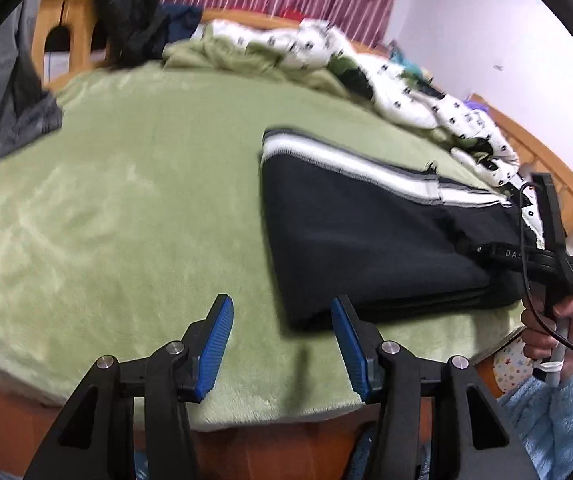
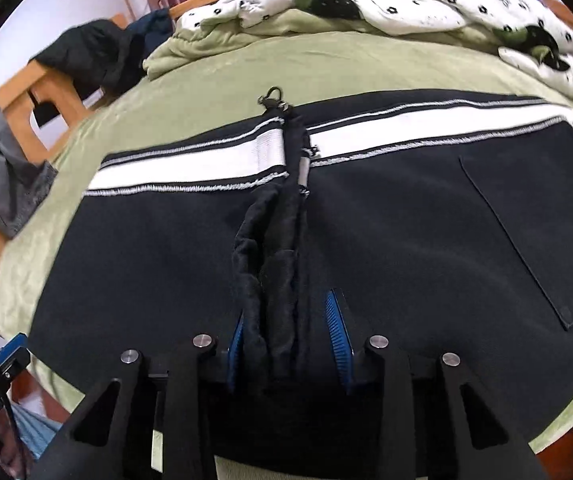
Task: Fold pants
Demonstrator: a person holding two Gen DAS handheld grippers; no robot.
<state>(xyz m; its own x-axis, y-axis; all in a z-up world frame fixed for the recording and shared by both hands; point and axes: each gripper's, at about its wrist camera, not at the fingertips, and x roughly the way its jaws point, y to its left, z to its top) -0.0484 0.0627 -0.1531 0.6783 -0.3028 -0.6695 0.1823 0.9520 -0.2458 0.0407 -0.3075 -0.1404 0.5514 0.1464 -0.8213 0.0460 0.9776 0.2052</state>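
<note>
Two hand-held grippers work over the black pants, which lie folded on the green blanket of the bed. The right hand-held gripper has a bunched black ridge of the pants between its blue pads; the left pad sits against the cloth, while a gap shows beside the right pad, so I cannot tell whether it is clamped on the fabric. The left hand-held gripper stands released with nothing between its pads, above bare blanket just off the near left corner of the pants. Along the far edge of the pants runs a white stripe, and a small metal clasp pokes out just beyond it. Beyond the pants, a white patterned quilt is heaped at the far side of the bed. Left of the pants, dark clothes hang over a wooden frame. Right of the pants, a hand in a light blue fleece sleeve holds the right device's handle.
</note>
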